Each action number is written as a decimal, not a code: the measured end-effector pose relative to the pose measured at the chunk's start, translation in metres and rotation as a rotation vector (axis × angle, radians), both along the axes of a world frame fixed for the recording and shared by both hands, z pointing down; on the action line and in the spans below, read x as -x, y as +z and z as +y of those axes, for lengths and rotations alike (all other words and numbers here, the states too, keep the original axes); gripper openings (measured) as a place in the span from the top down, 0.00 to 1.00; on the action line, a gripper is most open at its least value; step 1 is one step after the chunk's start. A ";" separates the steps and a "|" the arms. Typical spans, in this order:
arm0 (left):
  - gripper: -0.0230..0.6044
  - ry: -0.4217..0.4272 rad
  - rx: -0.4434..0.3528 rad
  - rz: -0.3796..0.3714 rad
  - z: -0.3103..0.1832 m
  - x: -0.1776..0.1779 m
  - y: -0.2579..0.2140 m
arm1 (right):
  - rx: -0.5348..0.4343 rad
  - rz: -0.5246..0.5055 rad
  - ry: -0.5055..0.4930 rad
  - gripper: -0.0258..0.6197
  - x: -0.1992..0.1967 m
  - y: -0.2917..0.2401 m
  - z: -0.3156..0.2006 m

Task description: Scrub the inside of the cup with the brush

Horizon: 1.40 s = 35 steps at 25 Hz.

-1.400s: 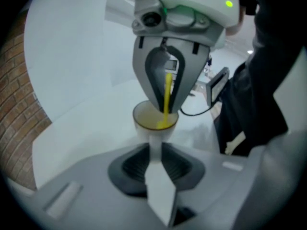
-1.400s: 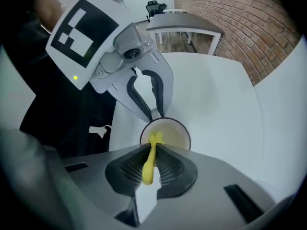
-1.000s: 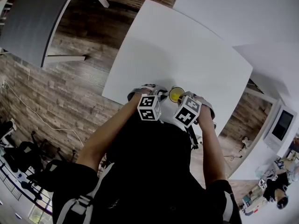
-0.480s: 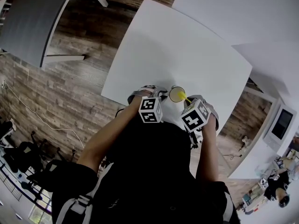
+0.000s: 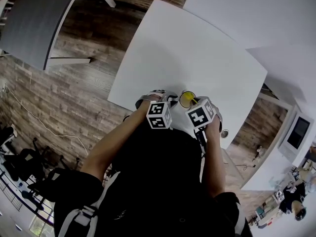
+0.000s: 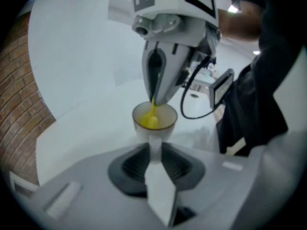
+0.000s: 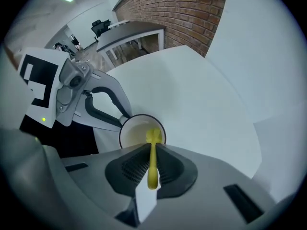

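Table: big white table (image 5: pixel 197 48), the largest thing we see. It fills the upper right of the head view.
Floor: wood-plank floor (image 5: pixel 74 98) to the table's left.
Wall: brick wall (image 7: pixel 182 8) at the top of the right gripper view, behind a dark desk.
Person: we look down on dark clothes and two bare forearms (image 5: pixel 106 142) reaching fwd to the table's near edge.
Left gripper: left gripper (image 6: pixel 154 145) points fwd and down at the cup. Its jaws are pinched on a narrow white part at the cup's near side, which looks like the handle, so it's gripping the cup.
Right gripper: right gripper (image 7: pixel 152 150) points approx. straight down over the cup. Its jaws are clamped on the brush handle, with no gap either side. In the left gripper view it hangs directly above the cup mouth.
Marker cubes: one b/w marker cube (image 5: pixel 158 115) per gripper. In the head view the two sit side by side, close but apart.
Cup: small white cup (image 6: pixel 154 123) w/ a dark rim, upright, mouth up. It's near the table's near edge, between the two grippers' tips. We can't tell if its base touches the table.
Brush: yellow brush (image 7: pixel 152 162), slim handle running up between the right jaws. Its head is down inside the cup, below the rim and near the inner wall.
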<state>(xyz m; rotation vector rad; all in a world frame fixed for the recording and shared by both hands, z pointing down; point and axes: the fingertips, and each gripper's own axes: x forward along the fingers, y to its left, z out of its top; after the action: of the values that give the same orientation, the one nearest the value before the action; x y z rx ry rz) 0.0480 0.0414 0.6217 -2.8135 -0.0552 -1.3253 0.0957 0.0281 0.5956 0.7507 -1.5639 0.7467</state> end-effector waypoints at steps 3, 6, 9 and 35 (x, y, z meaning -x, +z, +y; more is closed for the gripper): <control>0.84 -0.005 0.003 -0.003 -0.001 0.001 0.001 | -0.013 0.020 -0.019 0.91 0.003 0.001 -0.004; 0.84 -0.006 0.005 0.001 -0.001 0.000 0.000 | -0.029 0.025 -0.027 0.91 0.006 0.007 -0.005; 0.84 -0.005 0.008 0.003 -0.001 -0.001 0.000 | -0.032 0.042 -0.042 0.91 0.011 0.016 -0.003; 0.84 -0.039 0.037 0.017 -0.003 0.002 0.004 | -0.176 -0.122 0.036 0.91 0.027 -0.034 -0.023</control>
<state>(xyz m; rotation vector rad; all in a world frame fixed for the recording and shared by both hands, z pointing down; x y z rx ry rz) 0.0461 0.0388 0.6261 -2.8702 -0.0247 -1.3217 0.0682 0.0051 0.5616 0.8778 -1.7472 0.6972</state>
